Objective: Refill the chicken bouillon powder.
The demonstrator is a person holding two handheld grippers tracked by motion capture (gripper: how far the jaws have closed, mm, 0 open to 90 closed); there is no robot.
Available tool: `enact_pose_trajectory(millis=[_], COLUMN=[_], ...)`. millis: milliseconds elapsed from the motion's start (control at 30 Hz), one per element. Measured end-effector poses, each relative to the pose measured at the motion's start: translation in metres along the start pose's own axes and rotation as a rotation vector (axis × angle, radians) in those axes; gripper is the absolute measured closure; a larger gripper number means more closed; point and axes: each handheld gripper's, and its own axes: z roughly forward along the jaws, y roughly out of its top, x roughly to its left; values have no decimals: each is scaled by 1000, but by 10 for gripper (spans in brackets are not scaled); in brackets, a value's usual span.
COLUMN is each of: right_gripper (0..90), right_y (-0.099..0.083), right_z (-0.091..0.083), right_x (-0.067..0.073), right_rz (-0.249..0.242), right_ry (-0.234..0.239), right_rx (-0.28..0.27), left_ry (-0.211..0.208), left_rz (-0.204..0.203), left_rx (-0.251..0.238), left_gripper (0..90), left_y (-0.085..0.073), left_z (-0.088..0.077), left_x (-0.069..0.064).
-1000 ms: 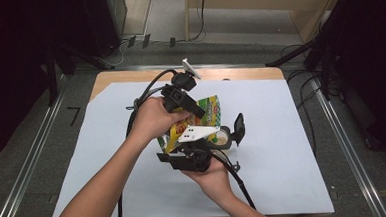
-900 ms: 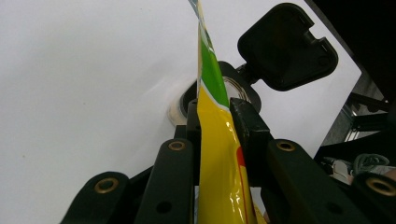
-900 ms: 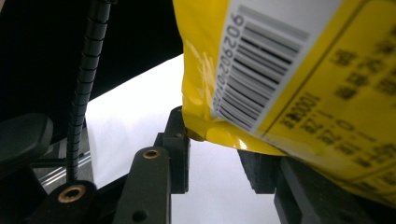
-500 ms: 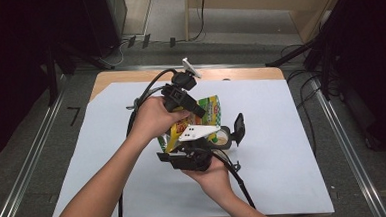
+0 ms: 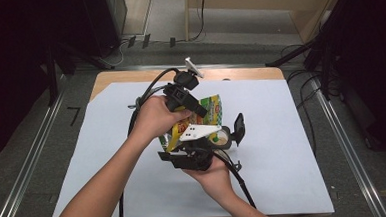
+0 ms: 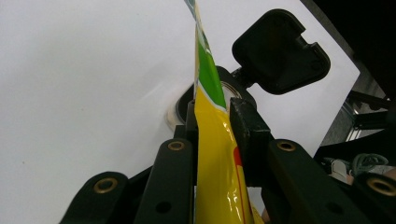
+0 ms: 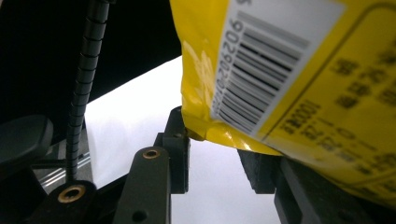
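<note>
1. Yellow snack pouch [image 5: 209, 112] was held up over the middle of the counter [image 5: 293, 148], off the white sheet, between both tools.
2. Left tool [image 6: 212, 128] was clamped on the pouch's thin edge; pads flat on the film either side, so a solid pinch.
3. Right tool [image 7: 217, 161]: jaws stood apart w/ the pouch's barcode corner sitting between/over them; no pad clearly pressed on the film, so read as open, not gripping.
4. Step in hand, my guess: regrip or pull pouch open w/ two tools.
5. To do it well: keep left pinch fixed, slide right jaws further onto the seam before closing, bite the flat seal and not the puffed body.
6. Risk: slick film could slip out; pull slow and even, keep pouch clear of the tape roll [image 5: 222, 136] below it.
</note>
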Motion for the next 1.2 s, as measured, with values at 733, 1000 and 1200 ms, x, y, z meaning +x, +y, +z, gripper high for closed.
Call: enact_pose_trajectory(millis=[733,1000,1200], right_gripper=[672,671,672], right_y=[-5,-1,4], right_z=[1,-1,-6], right_x=[2,1,-1], right_rz=[-30,-7,-14], right_ry=[2,24,22], right_rx=[7,0,-11], left_ry=[-30,-38,-39], left_rz=[-2,-11,-11], left_rx=[-6,-17,-30], left_gripper=[784,780,779], left_y=[-5,0,4], left_z=[0,-4,-8], left_x=[3,3,2])
